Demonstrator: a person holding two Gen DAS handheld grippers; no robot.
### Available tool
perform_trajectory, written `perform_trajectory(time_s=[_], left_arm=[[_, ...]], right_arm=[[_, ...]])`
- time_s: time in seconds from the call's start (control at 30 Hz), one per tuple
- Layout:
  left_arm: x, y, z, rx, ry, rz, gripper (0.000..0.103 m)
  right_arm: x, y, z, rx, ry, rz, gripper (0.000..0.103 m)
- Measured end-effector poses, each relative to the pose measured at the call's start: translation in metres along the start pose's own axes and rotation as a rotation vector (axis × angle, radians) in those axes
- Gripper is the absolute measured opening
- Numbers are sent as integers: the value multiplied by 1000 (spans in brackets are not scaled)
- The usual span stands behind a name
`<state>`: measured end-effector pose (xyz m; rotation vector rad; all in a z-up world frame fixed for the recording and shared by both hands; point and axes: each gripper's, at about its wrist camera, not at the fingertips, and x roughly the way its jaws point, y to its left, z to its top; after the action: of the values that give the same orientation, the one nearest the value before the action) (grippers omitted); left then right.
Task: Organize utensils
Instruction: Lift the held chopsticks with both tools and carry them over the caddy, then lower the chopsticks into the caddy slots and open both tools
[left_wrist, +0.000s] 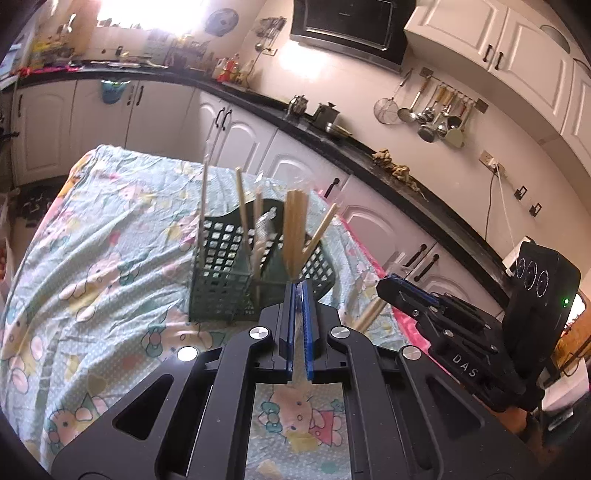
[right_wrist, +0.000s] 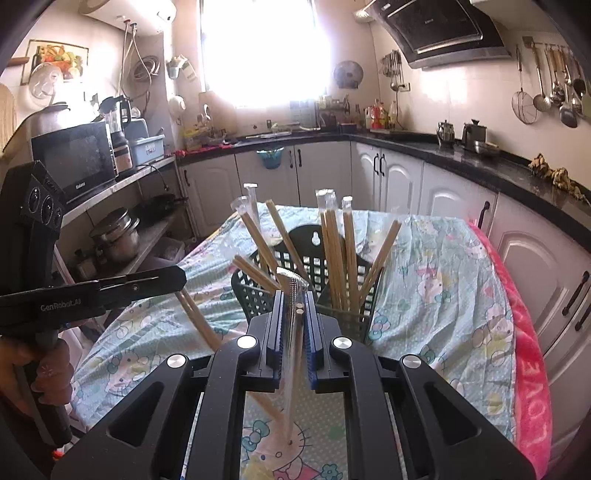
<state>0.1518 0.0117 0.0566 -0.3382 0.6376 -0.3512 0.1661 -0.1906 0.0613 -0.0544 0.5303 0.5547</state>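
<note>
Wooden chopsticks (left_wrist: 294, 236) clamped upright in our left tool (left_wrist: 297, 291), wrapped pair (right_wrist: 294, 332) gripped in our right tool (right_wrist: 294, 299), green basket (right_wrist: 314, 258) just ahead below both.

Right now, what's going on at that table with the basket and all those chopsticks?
A person is sorting wrapped chopsticks into a green slotted basket on a cartoon-print tablecloth. The right gripper is shut on a clear-sleeved pair of chopsticks, held just in front of the basket. The left gripper is shut; whether it pinches the bundle of chopsticks at its tips is unclear. Several pairs already stand in the basket.
</note>
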Motion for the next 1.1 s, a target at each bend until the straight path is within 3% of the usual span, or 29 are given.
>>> perform_trajectory(time_s=[0.63, 1.1], left_arm=[[-15, -49, 39, 97, -70, -84, 1], [-28, -83, 90, 168, -177, -102, 1]], right_arm=[[-48, -2, 29, -2, -146, 3, 10], [-67, 5, 78, -86, -247, -27, 10]])
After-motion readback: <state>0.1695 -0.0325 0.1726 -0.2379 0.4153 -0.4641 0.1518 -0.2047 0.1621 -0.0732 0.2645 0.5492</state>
